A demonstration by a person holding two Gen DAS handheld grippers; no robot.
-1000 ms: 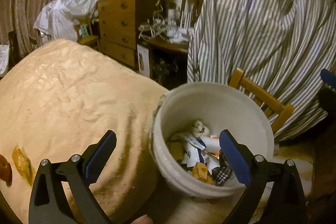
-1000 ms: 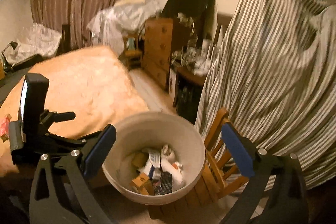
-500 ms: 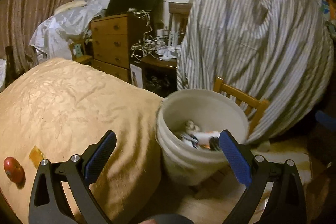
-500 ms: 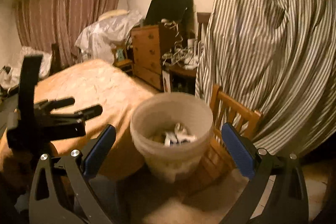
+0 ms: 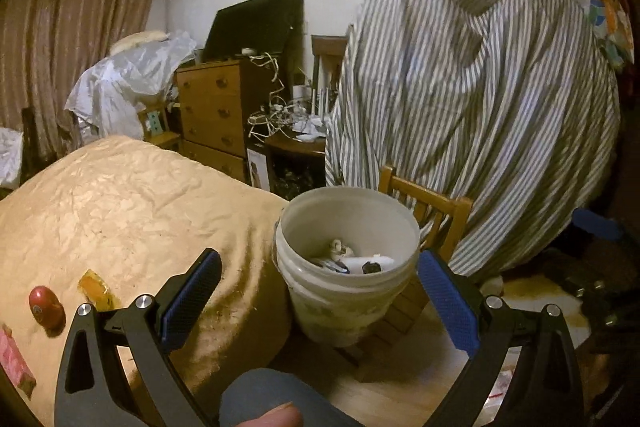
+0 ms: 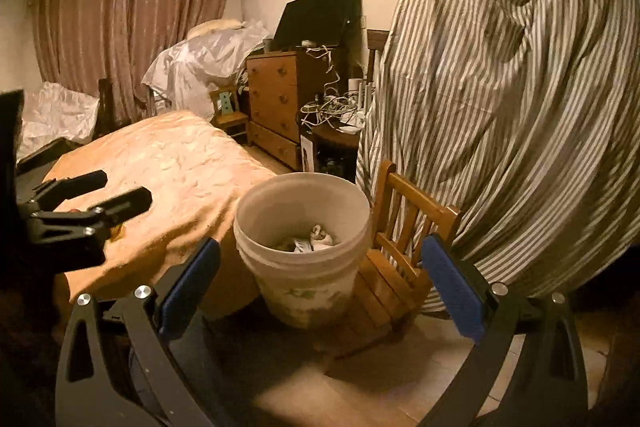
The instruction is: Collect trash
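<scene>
Trash bucket (image 5: 347,291), white and round, stands on the floor straight ahead of the left hand-held gripper (image 5: 320,303), framed between its two blue pads, with crumpled paper and wrappers (image 5: 352,261) lying in its bottom. The left hand-held gripper is spread wide and holds nothing. Off to its left, on the tan bed cover (image 5: 132,211), lie a red egg-shaped object (image 5: 46,308), a yellow wrapper (image 5: 95,289) just beyond it, and a pink packet (image 5: 14,363) at the near edge. Right of the bucket and touching it stands a small wooden chair (image 5: 428,211), with a striped sheet (image 5: 480,115) draped over something bulky behind.

From the right wrist view the bucket (image 6: 304,247) again sits ahead of the right hand-held gripper (image 6: 320,287), between its pads and beyond their tips; that gripper too is fully spread and empty. The left hand-held gripper (image 6: 106,193) shows at the far left over the bed (image 6: 172,163). A wooden dresser (image 6: 276,107) stands farther back.
</scene>
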